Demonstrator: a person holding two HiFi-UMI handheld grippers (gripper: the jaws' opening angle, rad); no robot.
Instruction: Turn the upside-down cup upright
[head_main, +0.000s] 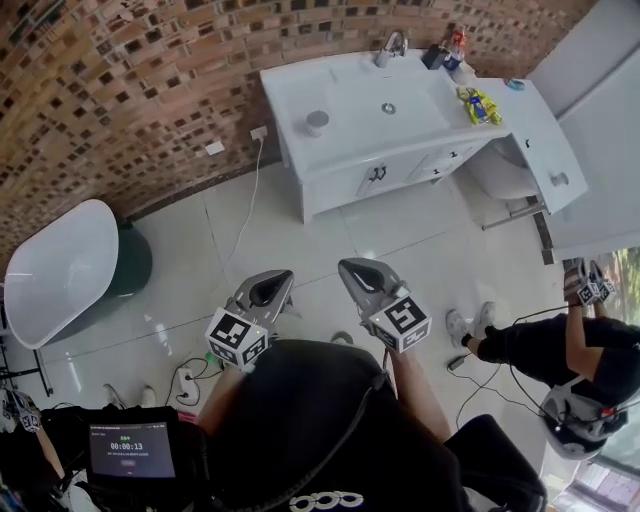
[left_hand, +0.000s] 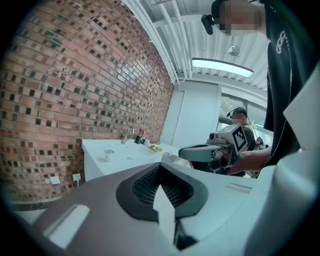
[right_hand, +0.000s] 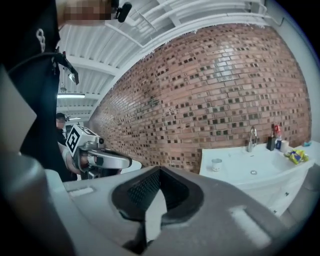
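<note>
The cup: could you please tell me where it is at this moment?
In the head view, the cup stands on the left part of the white vanity top, to the left of the drain.

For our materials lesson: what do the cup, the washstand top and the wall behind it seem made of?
Cup: small, pale grey with a dull sheen, perhaps metal or ceramic; too distant to settle.
Washstand top: glossy white, smooth, seamless basin; likely ceramic or moulded resin.
Wall: matte reddish brick or brick-look tile, with dark inserts and visible joints.
</note>
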